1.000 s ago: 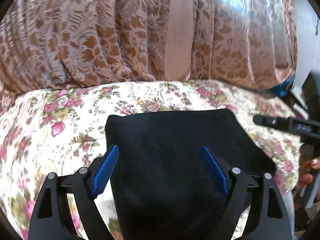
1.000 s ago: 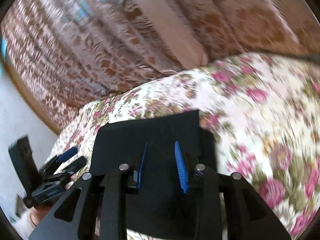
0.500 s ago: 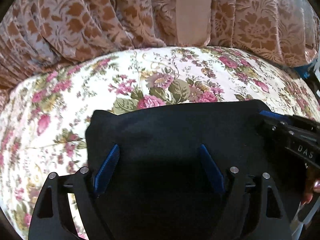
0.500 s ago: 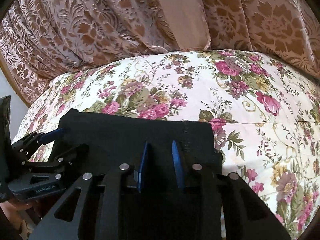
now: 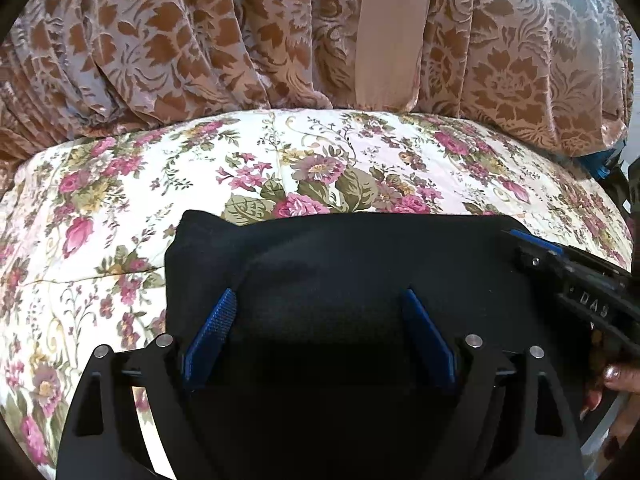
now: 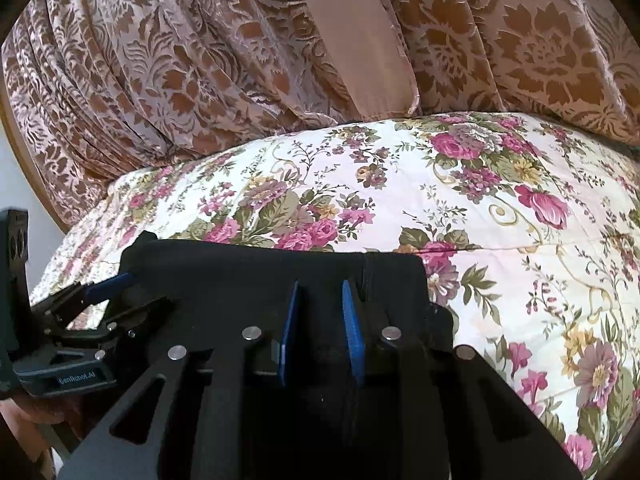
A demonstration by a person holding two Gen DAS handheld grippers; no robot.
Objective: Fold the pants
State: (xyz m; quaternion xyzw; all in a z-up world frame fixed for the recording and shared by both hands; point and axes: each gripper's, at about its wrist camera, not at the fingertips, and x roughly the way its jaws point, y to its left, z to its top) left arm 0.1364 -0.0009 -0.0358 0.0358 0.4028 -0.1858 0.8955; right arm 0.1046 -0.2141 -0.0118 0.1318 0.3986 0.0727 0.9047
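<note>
The black pants [image 5: 340, 248] lie folded into a broad rectangle on the floral bedspread [image 5: 120, 240]. My left gripper [image 5: 319, 296] stands wide open over their left half. Dark cloth lies between and beneath its blue pads [image 5: 212, 328], which are not seen pressing on it. Over the right half, my right gripper [image 6: 321, 286] has its jaws drawn narrow and shut on a ridge of the pants [image 6: 240, 272]. Each gripper also shows in the other's view: the right gripper [image 5: 536, 248] at the pants' right edge, the left gripper [image 6: 108, 292] at their left edge.
Brown patterned curtains [image 5: 200, 40] hang close behind the bed, with a plain beige strip [image 5: 392, 32] in the middle. Floral bedspread [image 6: 520, 220] stretches beyond and to both sides of the pants. A person's fingers [image 5: 612, 376] hold the right gripper at the frame's edge.
Both grippers have come down toward the bed with the pants, which now rest flat on the bedspread. The right jaws have narrowed a little.
</note>
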